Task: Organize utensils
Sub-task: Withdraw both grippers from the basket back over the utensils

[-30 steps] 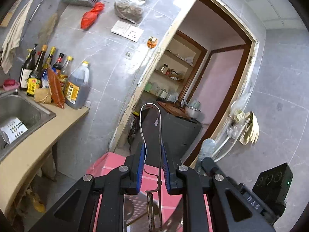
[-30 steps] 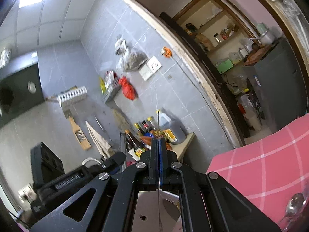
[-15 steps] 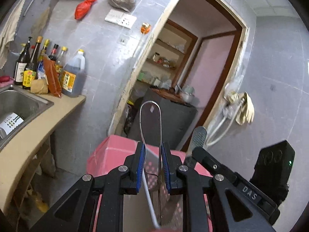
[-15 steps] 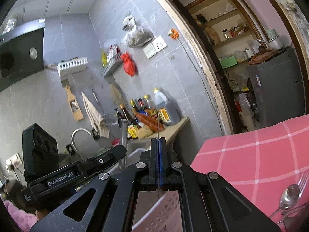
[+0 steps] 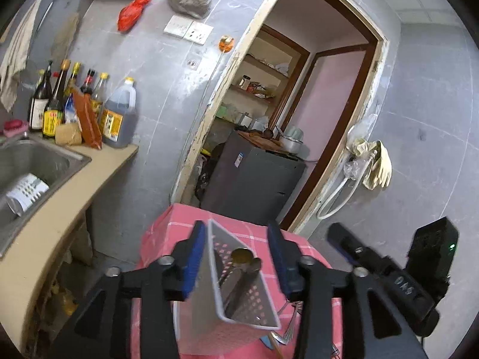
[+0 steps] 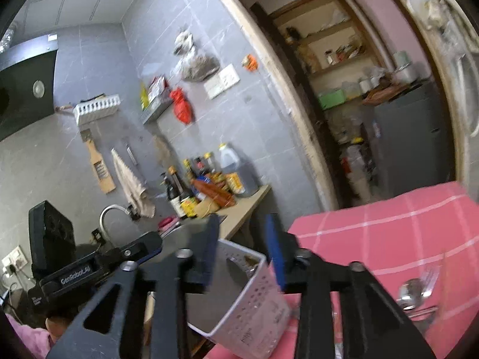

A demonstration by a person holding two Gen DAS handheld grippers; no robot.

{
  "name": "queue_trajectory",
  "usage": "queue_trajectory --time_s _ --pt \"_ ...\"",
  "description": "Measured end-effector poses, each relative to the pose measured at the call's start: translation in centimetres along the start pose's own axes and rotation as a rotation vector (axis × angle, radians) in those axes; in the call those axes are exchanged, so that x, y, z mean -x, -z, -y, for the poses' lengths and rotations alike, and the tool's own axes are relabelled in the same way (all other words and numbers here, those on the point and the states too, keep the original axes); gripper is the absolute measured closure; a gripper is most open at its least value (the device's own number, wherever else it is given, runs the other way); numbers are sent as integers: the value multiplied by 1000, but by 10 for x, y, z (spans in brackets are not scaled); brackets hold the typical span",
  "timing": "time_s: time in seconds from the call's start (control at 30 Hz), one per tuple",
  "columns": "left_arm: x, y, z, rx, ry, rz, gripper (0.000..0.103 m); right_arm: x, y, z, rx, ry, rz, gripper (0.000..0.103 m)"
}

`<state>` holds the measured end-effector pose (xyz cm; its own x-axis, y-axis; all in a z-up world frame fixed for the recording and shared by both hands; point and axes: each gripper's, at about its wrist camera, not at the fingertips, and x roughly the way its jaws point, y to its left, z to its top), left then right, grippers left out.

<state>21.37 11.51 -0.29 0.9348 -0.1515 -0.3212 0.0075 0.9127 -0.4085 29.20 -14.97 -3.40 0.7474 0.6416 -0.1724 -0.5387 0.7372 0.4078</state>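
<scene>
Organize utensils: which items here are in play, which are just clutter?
In play:
- perforated utensil holder, utensils standing inside
- spoon and fork on the pink tablecloth

Clutter:
- sauce bottles
- sink
- red bag
- gloves

Both the left gripper [image 5: 236,257] and the right gripper [image 6: 242,248] have black angular arms, silver screws and blue pads [image 5: 194,257]. White lettering marks each black camera block. A pink sleeve [image 6: 27,335] shows below the left one.
</scene>
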Motion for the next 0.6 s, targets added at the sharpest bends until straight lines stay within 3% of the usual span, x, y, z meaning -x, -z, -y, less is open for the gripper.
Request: queue_trajectory --time_s 0.13,0.2,0.3,0.47,0.6 --pt "10 -2 31 -74 -26 15 30 40 -17 7 42 105 32 44" --pt "15 -1 48 -105 -34 25 21 63 -23 13 64 160 46 28" --pt "21 6 70 -140 -44 41 8 90 -31 21 96 236 58 13" --pt "22 25 104 -181 -62 49 1 126 -37 36 128 331 80 1" --pt "17 45 123 -196 -72 46 0 146 -36 47 160 387 91 1"
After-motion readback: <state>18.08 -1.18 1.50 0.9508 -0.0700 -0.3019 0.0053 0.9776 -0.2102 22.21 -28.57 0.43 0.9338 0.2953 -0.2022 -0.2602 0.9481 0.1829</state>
